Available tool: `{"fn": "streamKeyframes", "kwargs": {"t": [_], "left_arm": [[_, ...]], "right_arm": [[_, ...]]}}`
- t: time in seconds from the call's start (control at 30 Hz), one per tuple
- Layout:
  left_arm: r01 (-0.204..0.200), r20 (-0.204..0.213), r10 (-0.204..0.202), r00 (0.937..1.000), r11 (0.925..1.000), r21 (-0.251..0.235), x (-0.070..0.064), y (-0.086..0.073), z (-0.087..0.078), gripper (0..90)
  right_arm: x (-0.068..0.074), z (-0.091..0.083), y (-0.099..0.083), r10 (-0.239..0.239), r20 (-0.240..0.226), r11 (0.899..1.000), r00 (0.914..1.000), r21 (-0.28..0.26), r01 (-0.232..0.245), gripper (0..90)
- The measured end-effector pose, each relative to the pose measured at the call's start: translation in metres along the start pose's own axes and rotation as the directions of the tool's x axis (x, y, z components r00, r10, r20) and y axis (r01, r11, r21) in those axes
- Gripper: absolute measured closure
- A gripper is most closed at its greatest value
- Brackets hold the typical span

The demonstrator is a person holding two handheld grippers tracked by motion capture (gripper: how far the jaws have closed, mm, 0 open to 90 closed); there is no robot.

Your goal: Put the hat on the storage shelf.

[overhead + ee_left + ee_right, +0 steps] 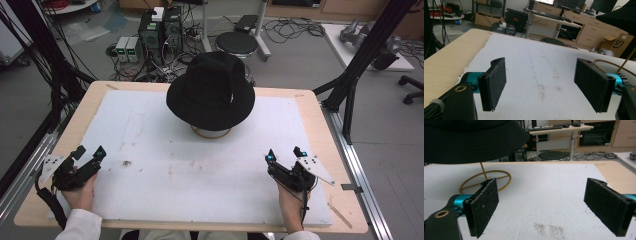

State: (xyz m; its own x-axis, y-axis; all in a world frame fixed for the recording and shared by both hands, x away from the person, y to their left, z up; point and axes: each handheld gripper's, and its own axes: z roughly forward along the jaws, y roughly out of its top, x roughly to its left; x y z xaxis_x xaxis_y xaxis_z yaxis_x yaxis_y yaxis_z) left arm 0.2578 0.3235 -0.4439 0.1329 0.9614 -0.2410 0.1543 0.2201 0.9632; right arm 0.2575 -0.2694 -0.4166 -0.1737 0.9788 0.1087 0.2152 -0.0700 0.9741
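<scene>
One black hat (pixel 210 90), soft felt with a broad round brim, sits at upper centre of the high view on one thin brass-coloured wire stand (pixel 211 132) with a ring base. Beneath lies one stained white foam sheet (pixel 150 165) on one pale wooden table (pixel 310 107). Two grippers, left gripper (pixel 88 152) and right gripper (pixel 285 153), rest released near the bottom corners, their flat fuzzy pads spread wide.

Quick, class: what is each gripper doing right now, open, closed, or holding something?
Left gripper: open, holding nothing, apart from the black hat.
Right gripper: open, holding nothing.
</scene>
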Motion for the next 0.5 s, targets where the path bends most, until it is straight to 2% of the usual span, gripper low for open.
{"fn": "streamKeyframes", "kwargs": {"t": [0.23, 0.5], "left_arm": [[0.006, -0.003, -0.006, 1.0000, 1.0000, -0.002, 0.0005, 0.0000, -0.0005, 26.1], [0.006, 0.006, -0.006, 1.0000, 1.0000, 0.003, 0.0003, -0.0003, 0.0000, 26.1]], "right_arm": [[-0.0023, -0.0008, -0.0030, -0.002, 0.013, 1.000, 0.9999, -0.005, 0.002, 11.8], [0.0025, -0.0027, -0.0034, -0.020, 0.012, 1.000, 0.9997, -0.012, 0.020, 11.9]]}}
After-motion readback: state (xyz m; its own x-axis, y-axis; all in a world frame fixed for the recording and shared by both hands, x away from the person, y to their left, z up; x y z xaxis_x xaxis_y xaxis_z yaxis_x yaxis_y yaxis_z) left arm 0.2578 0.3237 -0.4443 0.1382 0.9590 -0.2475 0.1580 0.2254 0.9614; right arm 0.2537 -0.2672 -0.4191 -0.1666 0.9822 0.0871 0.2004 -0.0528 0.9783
